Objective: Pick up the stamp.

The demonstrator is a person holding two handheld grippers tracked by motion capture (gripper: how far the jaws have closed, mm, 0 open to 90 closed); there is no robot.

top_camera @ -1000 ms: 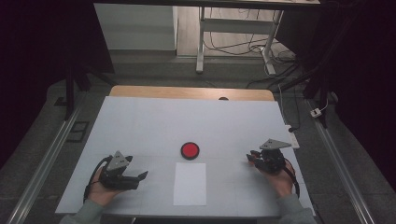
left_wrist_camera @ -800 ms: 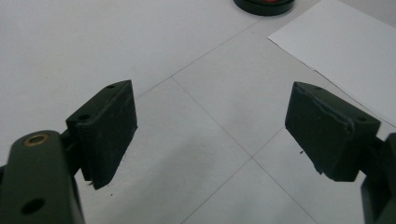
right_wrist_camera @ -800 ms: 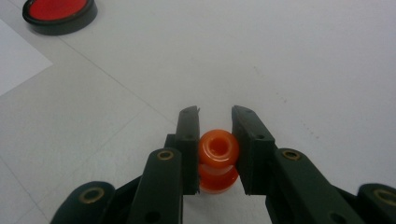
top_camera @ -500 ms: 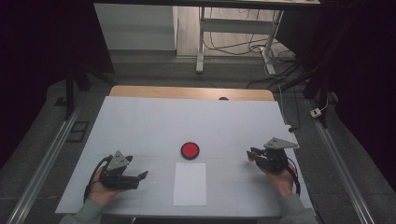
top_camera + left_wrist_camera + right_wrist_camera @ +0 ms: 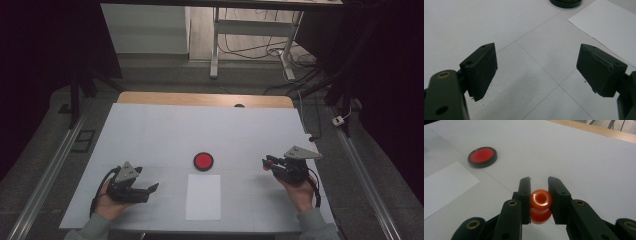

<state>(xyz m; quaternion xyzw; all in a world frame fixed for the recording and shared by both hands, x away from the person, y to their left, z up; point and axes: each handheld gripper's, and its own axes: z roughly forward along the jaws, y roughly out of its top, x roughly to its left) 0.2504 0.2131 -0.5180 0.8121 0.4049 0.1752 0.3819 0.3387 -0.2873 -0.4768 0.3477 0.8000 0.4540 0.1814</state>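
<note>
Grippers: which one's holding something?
The right gripper: its jaws clamp a small orange spool-shaped piece. The left gripper stands wide open, nothing between its jaws.

White table top [image 5: 165,135] with wooden far edge, faint grid lines. Near centre: red disc in black rim [image 5: 203,161], white paper sheet [image 5: 203,196] just beside, nearer side.

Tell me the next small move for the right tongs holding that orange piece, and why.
Probably carry the orange piece a little left toward the red disc or the white paper. The right tongs are shut on it, clear of both, while the left tongs sit open with nothing between them. Which target is meant, I cannot tell.
</note>
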